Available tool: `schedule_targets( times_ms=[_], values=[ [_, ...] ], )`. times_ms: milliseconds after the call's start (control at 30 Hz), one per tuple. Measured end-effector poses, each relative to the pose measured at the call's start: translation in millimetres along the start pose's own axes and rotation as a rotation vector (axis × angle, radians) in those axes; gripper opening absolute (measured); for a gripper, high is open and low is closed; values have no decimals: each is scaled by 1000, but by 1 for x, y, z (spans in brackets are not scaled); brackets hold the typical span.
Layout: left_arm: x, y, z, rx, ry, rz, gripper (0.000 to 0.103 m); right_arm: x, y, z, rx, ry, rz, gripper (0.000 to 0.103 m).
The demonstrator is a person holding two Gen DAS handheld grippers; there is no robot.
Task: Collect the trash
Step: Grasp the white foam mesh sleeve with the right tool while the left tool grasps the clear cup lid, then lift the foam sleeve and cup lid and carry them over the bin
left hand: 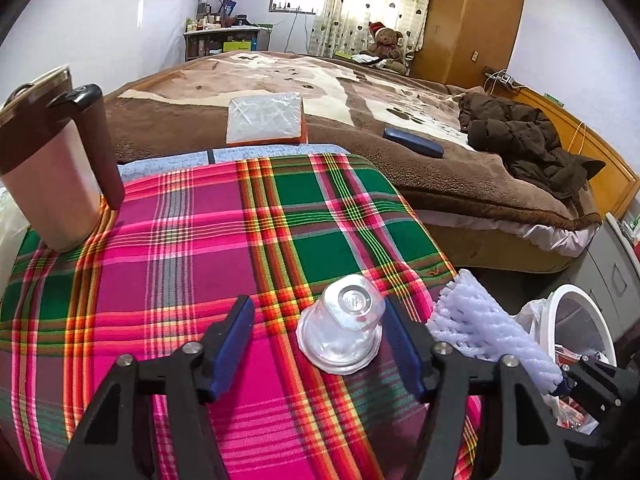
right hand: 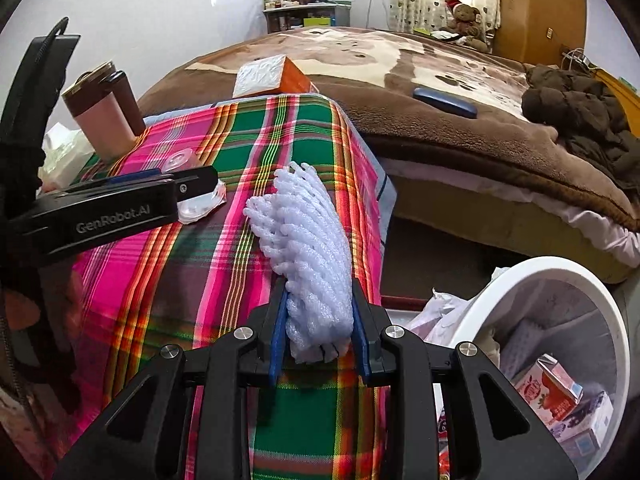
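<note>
A clear plastic cup (left hand: 340,332) lies tipped on the plaid tablecloth (left hand: 192,264), between the fingers of my open left gripper (left hand: 316,344), close to the right finger. The cup also shows in the right wrist view (right hand: 196,204) behind the left gripper (right hand: 168,188). My right gripper (right hand: 320,328) is shut on a white foam fruit net (right hand: 308,256) and holds it over the table's right edge. The net also shows in the left wrist view (left hand: 492,332). A white trash bin (right hand: 560,320) with cartons and wrappers stands on the floor to the right, also seen in the left wrist view (left hand: 580,320).
A pink and brown travel mug (left hand: 52,168) stands at the table's far left corner. A tissue pack (left hand: 264,118) and a dark case (left hand: 412,142) lie on the brown bed (left hand: 360,92) behind the table. A dark jacket (left hand: 528,140) lies on the bed's right side.
</note>
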State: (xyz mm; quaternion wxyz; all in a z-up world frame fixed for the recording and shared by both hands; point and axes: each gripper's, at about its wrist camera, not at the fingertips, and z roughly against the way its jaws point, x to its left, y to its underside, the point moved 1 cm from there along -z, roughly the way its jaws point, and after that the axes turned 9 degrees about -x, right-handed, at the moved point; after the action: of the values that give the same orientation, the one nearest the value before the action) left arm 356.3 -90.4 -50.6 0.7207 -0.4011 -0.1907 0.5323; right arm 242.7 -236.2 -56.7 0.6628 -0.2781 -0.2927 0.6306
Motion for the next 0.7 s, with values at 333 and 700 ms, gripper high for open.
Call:
schedule_targets(
  times_ms=[333, 700],
  values=[
    [-8, -1, -2, 4, 10, -31, 35, 1, -1, -2, 2, -3, -4, 29],
    [-11, -1, 11, -15, 13, -41, 35, 1, -2, -2, -6, -2, -8, 29]
  ],
)
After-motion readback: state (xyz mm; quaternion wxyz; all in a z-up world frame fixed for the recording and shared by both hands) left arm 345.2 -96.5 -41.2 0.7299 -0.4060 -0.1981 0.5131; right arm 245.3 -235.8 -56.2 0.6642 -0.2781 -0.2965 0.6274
